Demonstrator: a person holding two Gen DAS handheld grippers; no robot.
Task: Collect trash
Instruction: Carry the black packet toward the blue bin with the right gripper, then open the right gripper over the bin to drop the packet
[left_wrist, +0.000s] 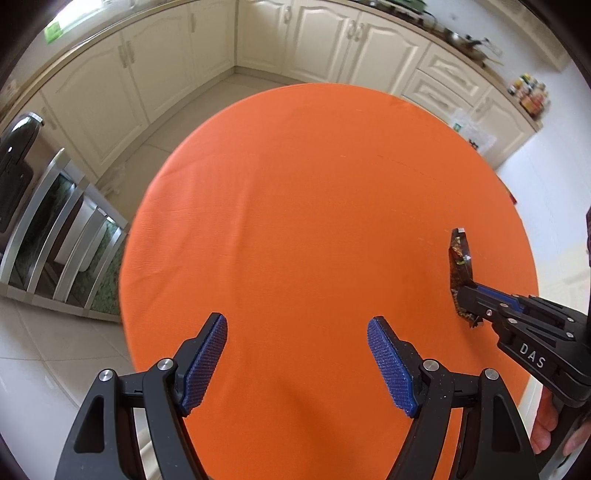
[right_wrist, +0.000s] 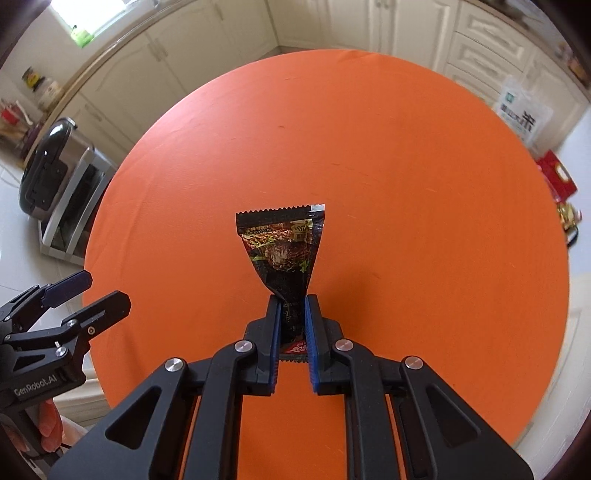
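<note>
right gripper (right_wrist: 291, 325) is pinched on a dark snack wrapper (right_wrist: 282, 251), grabbing its lower end; the jagged top edge fans out ahead of the fingertips and the bottom seal pokes out behind them. from the left wrist view the same wrapper (left_wrist: 460, 266) stands on edge, lifted clear of the cloth or just brushing it, can't tell which. grip looks centred and firm but only on a narrow crumpled neck, so the thing will flap and could slip if swung fast. i'd keep the squeeze on, lift straight up first, then carry slow and level to wherever the trash goes. no bin visible in either view, so the drop spot is unknown.

left gripper (left_wrist: 297, 363) is spread wide, holding nothing, hanging over the near edge of the table (left_wrist: 295, 184). from the right wrist view it sits off to the left and a bit behind (right_wrist: 88, 295), well apart from the wrapper, not in the way.

orange cloth ahead of both grippers shows no other trash. table rim curves round close on the right of the right gripper. beyond the far rim are cream cabinets (left_wrist: 325, 40), a metal rack (left_wrist: 59, 229) left of the table with a dark appliance (right_wrist: 48, 170) on top, and bags (right_wrist: 524, 114) on the floor to the far right. free room in every direction above the table.
</note>
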